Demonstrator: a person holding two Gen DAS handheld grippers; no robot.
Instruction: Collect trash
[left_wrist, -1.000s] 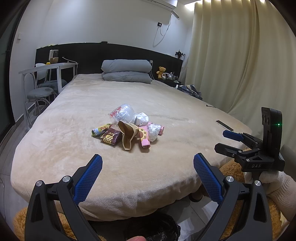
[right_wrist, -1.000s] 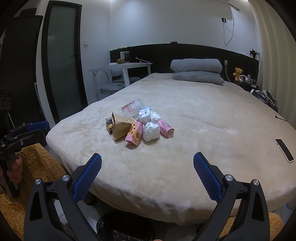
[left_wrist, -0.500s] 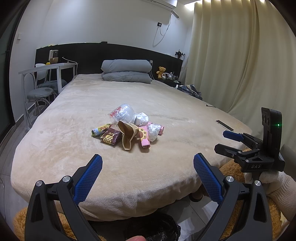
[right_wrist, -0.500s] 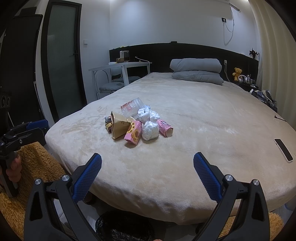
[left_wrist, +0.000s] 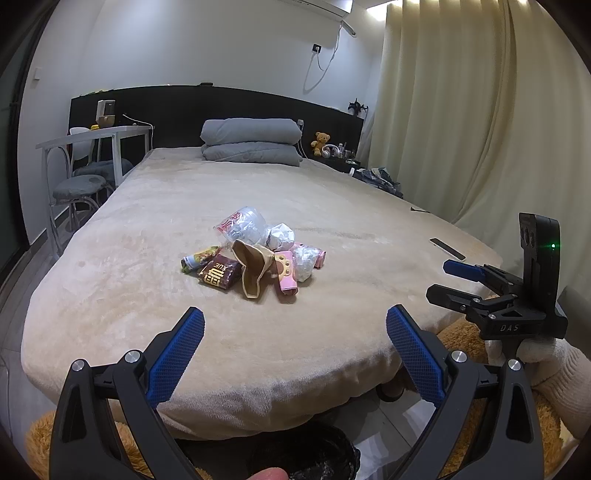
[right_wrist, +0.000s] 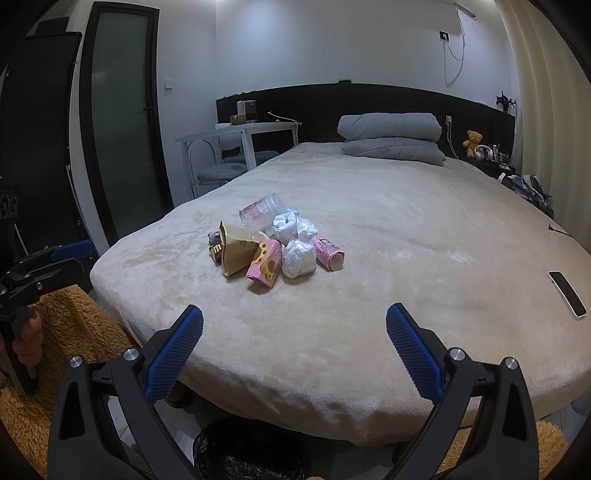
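A bedroom, and most of it a wide bed (right_wrist: 406, 229) under a beige plush cover; on that cover, toward the foot edge and nearer the bed's left side than its right, lies the trash pile (right_wrist: 275, 247) — nothing of it looks collected yet. In the heap: a clear crumpled plastic cup (left_wrist: 242, 226), a torn brown paper bag (left_wrist: 253, 267), a pink snack box (right_wrist: 265, 267), a pink tube (right_wrist: 328, 253), wads of white paper (right_wrist: 299, 258), a dark brown wrapper (left_wrist: 218, 276) and a small green packet (left_wrist: 195, 259) at the pile's left end. Below the foot edge, on the floor, a bin with a black liner (right_wrist: 251, 452) waits, and I cannot tell whether anything is in it. The left tool (left_wrist: 295, 354) and the right tool (right_wrist: 294, 352) both hang short of the foot edge, jaws spread wide, holding nothing. Further out, a phone (right_wrist: 567, 293) rests near the bed's right edge, well apart from the pile, and grey pillows (right_wrist: 391, 138) sit at the head. So the whole job remains — every piece has to go from cover to bin
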